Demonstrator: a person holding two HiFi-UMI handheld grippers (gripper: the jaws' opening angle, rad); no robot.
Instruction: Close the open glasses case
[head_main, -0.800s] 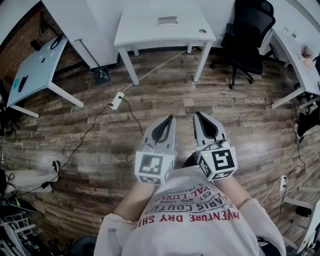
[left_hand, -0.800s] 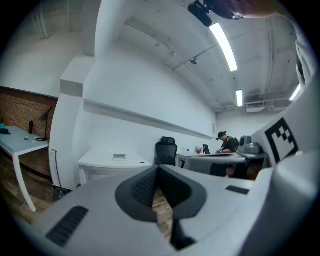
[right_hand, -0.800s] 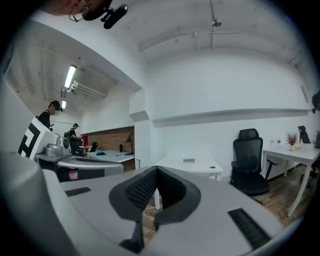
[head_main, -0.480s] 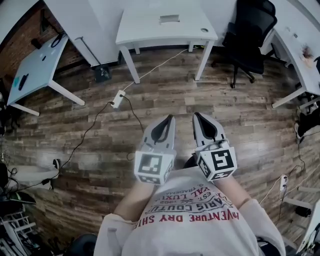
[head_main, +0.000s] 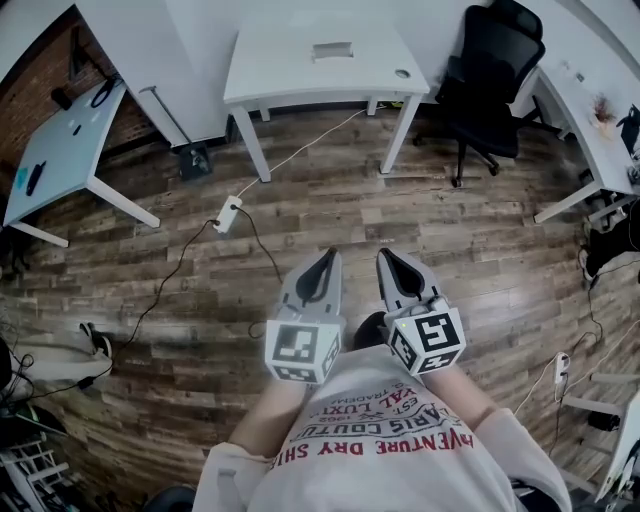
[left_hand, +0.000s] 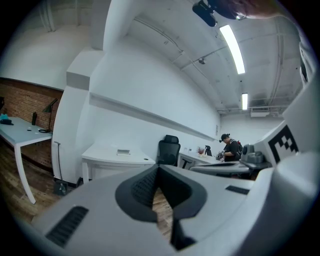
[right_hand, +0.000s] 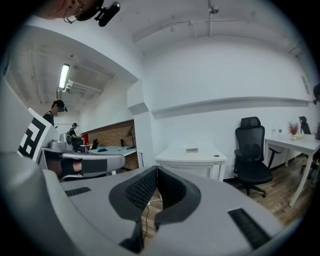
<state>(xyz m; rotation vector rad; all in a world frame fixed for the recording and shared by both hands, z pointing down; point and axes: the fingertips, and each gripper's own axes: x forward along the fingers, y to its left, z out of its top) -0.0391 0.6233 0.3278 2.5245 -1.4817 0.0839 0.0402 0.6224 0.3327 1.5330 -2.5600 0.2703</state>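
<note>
Little has changed in the last moment: my view has only drifted a touch. I still stand back on the wooden floor (head_main: 200, 260), with the left gripper (head_main: 329, 254) and right gripper (head_main: 384, 254) side by side near my chest. Both pairs of jaws are together at the tips, with nothing between them. What I take for the glasses case (head_main: 333, 50), too small to be sure, lies on the far white table (head_main: 290, 80), well apart from both grippers. Closing it hasn't begun, and I judge I must walk over first.

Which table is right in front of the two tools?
The white table in the middle, with a small flat thing on top. The left tool and right tool point toward it; the left table and the right desk sit off to the sides.
</note>
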